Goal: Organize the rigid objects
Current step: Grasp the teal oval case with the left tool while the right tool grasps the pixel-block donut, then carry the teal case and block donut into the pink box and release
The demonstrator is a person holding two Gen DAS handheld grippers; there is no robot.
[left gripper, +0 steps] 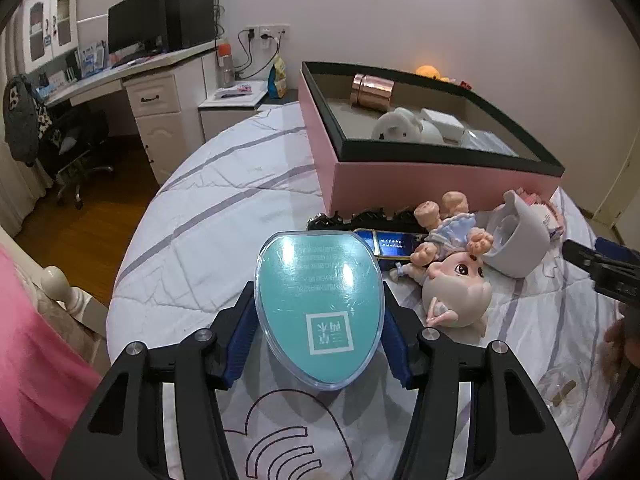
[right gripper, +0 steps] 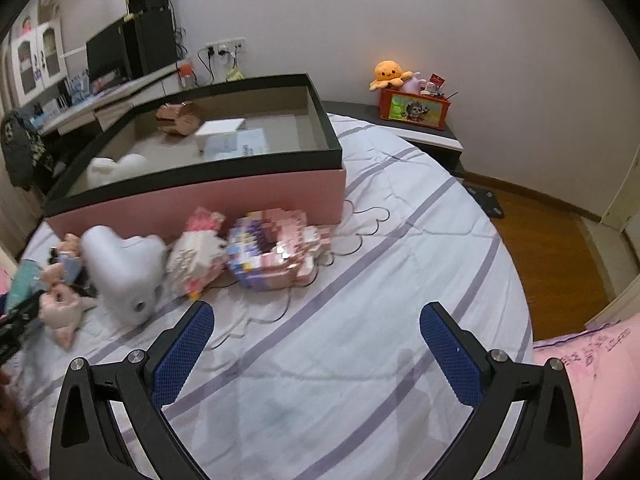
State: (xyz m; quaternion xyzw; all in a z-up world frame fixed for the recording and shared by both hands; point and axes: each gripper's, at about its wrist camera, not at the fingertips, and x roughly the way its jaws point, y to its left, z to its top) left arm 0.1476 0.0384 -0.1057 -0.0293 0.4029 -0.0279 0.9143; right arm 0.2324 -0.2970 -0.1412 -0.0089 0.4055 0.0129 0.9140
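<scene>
My left gripper (left gripper: 318,320) is shut on a teal oval case with a clear rim (left gripper: 318,308), held above the bed. Ahead stands a pink box with a black rim (left gripper: 440,178) holding a copper tin (left gripper: 372,92), white items and a clear packet. Before the box lie a doll (left gripper: 452,272), a white heart-shaped cup (left gripper: 520,236) and a dark blue flat box (left gripper: 390,244). My right gripper (right gripper: 316,344) is open and empty above the bedspread. In its view the pink box (right gripper: 240,196), the heart cup (right gripper: 124,268) and two pink block models (right gripper: 276,248) lie ahead.
The bed has a white quilt with purple stripes (right gripper: 360,280). A desk with a monitor (left gripper: 136,28) and a chair stand at the far left. A nightstand with an orange plush and a red box (right gripper: 414,108) stands at the far right. Wooden floor lies on both sides.
</scene>
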